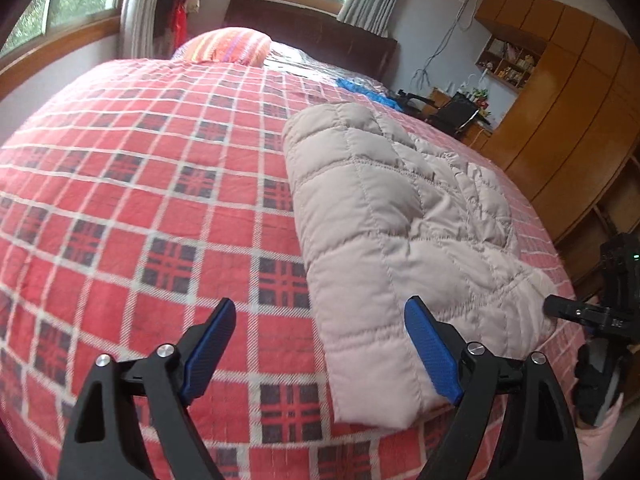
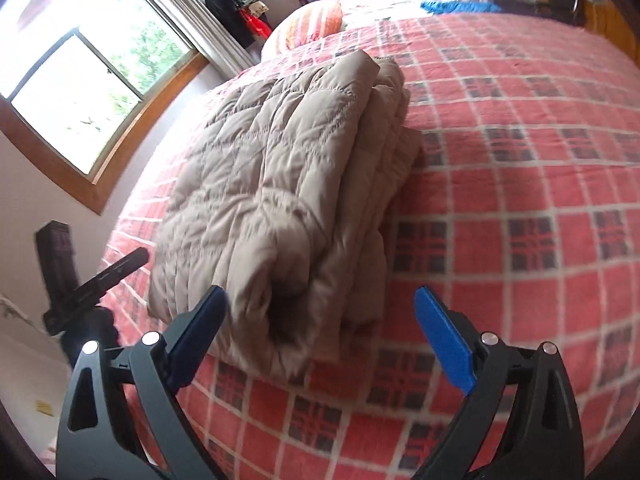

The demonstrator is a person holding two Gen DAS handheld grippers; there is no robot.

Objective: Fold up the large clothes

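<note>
Looking done w/ folding: coat lies as a layered stack on the bed near its edge, left gripper & right gripper both spread wide, empty, above it; next prob. just check/tidy edges.

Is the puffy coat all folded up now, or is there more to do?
It looks nearly done. The coat lies on the bed in a thick, layered bundle. Nothing is in hand: the left gripper and the right gripper are both open and empty. What may be left is a little tidying of the loose near end.
</note>
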